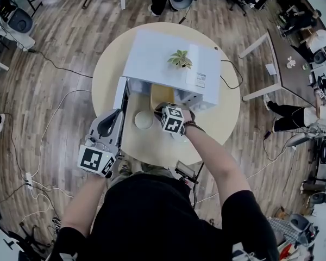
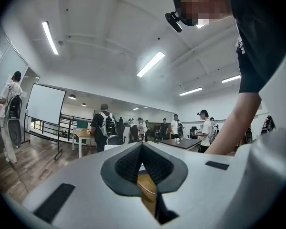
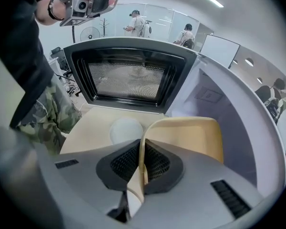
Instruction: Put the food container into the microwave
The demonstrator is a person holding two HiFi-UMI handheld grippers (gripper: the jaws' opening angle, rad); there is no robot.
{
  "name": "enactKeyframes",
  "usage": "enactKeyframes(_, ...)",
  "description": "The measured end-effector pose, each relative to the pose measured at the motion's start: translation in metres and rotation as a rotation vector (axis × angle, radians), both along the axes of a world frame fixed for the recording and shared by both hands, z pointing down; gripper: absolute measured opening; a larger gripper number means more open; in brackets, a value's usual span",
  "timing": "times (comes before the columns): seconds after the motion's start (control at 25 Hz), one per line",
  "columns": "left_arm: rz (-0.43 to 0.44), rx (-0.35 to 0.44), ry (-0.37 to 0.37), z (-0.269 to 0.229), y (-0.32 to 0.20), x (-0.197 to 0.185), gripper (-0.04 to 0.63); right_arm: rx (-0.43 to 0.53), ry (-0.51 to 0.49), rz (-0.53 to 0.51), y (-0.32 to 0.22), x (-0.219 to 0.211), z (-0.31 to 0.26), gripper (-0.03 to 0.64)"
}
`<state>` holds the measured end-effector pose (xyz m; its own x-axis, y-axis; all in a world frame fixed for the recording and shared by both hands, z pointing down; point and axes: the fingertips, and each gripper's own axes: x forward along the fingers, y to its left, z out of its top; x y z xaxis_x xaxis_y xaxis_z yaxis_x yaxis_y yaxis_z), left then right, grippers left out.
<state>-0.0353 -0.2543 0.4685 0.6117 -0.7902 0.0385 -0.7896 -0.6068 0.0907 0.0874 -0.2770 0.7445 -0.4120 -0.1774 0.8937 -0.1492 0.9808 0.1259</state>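
Right now my right claw is clamped on the near wall of the yellow container, 1 jaw inside the rim and 1 outside. The container sits at the open mouth of the microwave; from the head view its far part is tucked under the front edge of the microwave's top. I cannot tell whether its base rests on the cavity floor. The door is swung wide open to the left of the container, its mesh window facing my right claw. A round white lid lies flat on the table, just in front of the door and beside the container. A small plant stands on top of the microwave.

My left claw has its 2 jaws pressed together, gripping nothing. It is held back near the table's front edge, well apart from the container and tilted up toward the room, where people stand by desks.
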Motion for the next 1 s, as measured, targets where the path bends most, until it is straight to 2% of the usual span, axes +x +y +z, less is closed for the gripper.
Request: enactKeyframes(1.0, -0.008, -0.033, -0.037, 0.008, -0.002, 0.004, 0.018, -0.010, 0.088, 0.012, -0.052, 0.013, 0.032, 0.025)
